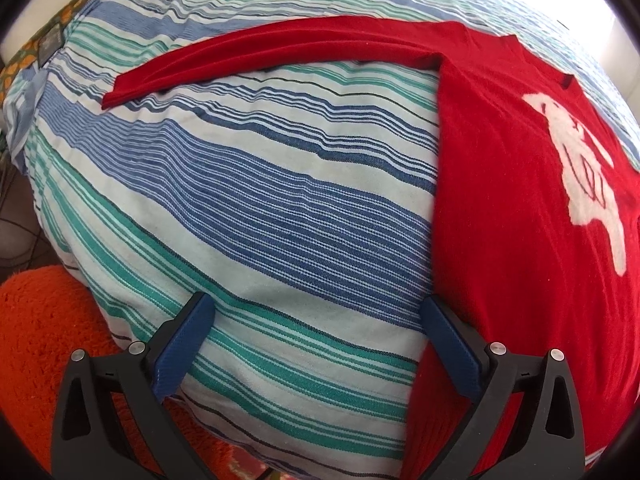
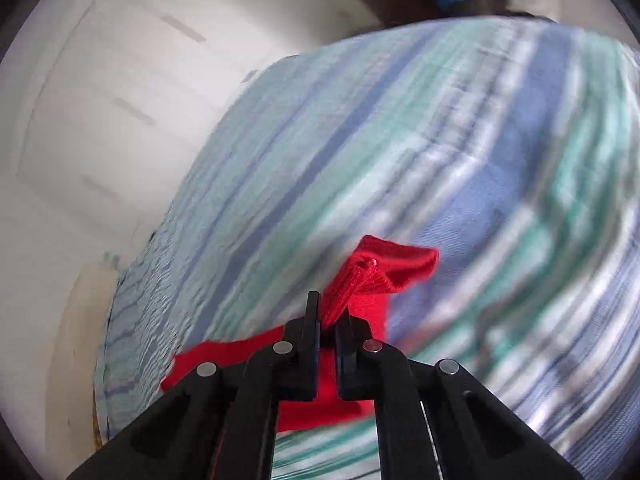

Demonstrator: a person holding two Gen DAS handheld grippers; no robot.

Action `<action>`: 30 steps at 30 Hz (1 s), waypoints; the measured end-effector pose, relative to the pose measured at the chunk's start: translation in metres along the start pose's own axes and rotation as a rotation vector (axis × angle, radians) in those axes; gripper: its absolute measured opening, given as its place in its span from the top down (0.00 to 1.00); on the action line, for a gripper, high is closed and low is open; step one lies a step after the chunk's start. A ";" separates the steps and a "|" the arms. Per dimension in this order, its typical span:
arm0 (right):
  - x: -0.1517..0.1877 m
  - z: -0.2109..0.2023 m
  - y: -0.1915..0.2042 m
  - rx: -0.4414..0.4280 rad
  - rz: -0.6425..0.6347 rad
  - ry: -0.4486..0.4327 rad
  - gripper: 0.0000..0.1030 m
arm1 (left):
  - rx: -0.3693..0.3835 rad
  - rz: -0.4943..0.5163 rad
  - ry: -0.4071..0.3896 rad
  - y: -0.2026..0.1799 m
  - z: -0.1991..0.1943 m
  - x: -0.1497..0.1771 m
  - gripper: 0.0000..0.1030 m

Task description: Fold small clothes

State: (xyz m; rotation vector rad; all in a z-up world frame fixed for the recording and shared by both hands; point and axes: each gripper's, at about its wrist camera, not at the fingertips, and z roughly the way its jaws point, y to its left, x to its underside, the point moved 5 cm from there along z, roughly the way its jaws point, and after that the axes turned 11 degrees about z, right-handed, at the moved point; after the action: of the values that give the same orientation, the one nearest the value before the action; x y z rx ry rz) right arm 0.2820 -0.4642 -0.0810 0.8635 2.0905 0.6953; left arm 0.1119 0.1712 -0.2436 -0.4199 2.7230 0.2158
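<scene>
a striped bedspread (blue, teal and white bands) covers the bed. an orange shaggy rug lies below its edge; white cabinet doors stand beyond.

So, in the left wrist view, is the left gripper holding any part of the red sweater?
No. The left gripper is open, its blue fingers spread wide over the striped bedcover, with the red sweater beside them, ungripped.
</scene>
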 end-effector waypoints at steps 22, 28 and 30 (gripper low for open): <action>0.165 0.141 0.134 -0.127 -0.144 0.525 0.30 | 0.093 -0.017 0.020 0.009 -0.002 0.001 0.01; 0.156 0.162 0.041 0.060 0.064 0.489 0.64 | 0.075 -0.002 0.016 0.007 -0.002 0.001 0.01; 0.143 0.153 0.068 0.004 -0.020 0.467 0.60 | 0.067 0.000 0.019 0.003 0.001 -0.002 0.01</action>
State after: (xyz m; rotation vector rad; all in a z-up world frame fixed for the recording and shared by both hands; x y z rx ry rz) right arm 0.3590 -0.2849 -0.1823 0.7296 2.5056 0.9528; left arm 0.1125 0.1748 -0.2432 -0.4049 2.7402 0.1201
